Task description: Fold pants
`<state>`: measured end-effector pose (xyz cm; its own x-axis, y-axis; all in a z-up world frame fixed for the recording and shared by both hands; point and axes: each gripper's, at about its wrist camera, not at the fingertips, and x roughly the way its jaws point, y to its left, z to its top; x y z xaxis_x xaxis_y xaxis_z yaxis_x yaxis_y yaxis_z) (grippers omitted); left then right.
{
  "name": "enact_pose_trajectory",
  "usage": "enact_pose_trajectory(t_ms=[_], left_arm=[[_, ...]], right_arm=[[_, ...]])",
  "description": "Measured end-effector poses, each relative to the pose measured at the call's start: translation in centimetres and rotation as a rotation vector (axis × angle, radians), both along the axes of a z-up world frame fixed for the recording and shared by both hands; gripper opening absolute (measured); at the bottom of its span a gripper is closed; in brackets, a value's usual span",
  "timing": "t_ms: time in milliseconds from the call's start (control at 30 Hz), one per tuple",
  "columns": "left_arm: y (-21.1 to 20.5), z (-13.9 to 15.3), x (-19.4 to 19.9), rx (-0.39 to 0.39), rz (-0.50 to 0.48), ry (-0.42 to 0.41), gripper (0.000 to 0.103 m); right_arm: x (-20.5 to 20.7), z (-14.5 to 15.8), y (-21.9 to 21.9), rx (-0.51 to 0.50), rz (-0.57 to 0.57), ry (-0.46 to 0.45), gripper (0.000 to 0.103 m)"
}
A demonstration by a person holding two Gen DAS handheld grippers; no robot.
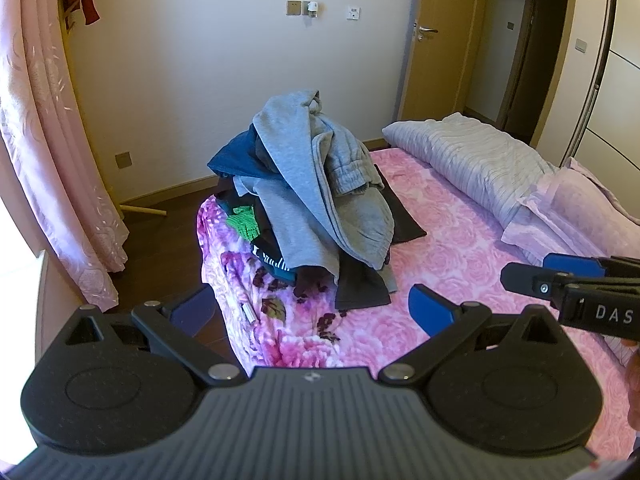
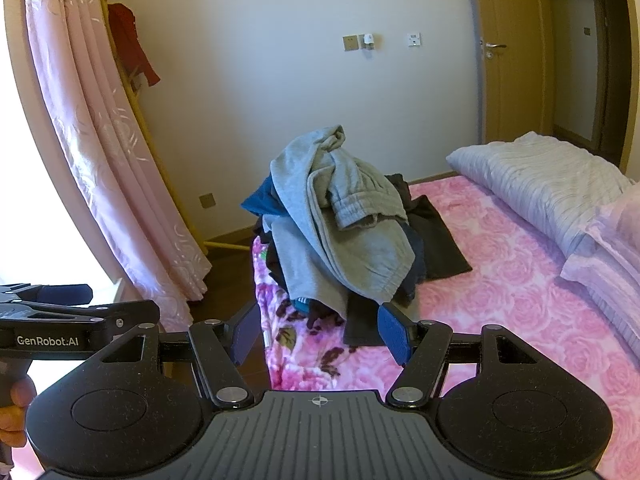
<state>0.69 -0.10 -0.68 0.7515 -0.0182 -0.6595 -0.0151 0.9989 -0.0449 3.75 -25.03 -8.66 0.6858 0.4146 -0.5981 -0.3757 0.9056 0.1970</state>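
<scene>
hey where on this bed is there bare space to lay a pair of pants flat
The free patch is the pink rose-print bedspread between the heap of grey, blue and black clothes and the pale grey ribbed quilt, reaching back toward the open right gripper. The foot corner under the heap is crowded, and a flat black garment lies beside the heap.

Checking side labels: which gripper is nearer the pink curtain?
Left. The left gripper sits toward the curtain; the right gripper is farther away, over the bed corner.
</scene>
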Motion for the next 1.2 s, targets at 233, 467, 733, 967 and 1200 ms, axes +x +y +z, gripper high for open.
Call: enact_pose_trajectory(t_ms=[233,467,733,967,1200], left_arm=[[-0.3,-0.1,0.1,0.001,-0.001,0.002,0.102],[-0.6,-0.4,0.2,0.004,-0.002,0.004,0.102],[-0.7,-0.4,0.2,0.004,-0.002,0.002,0.102],[-0.5,-0.3,0.7,0.004,-0.003,0.005,0.102],[-0.5,-0.3,0.7,0.004,-0.001,0.006,0.102]], right_arm=[[0.2,-0.1,-0.5,0.002,-0.005,0.005,0.062],[0.3,-0.1,-0.5,0.001,-0.009,0.010,0.062],[0.4,-0.1,-0.6,0.001,-0.010,0.010,0.062],[0.7,-0.2,-0.7,0.000,-0.011,0.014,0.062],[1.0,-0.4,-0.7,0.001,-0.011,0.020,0.062]])
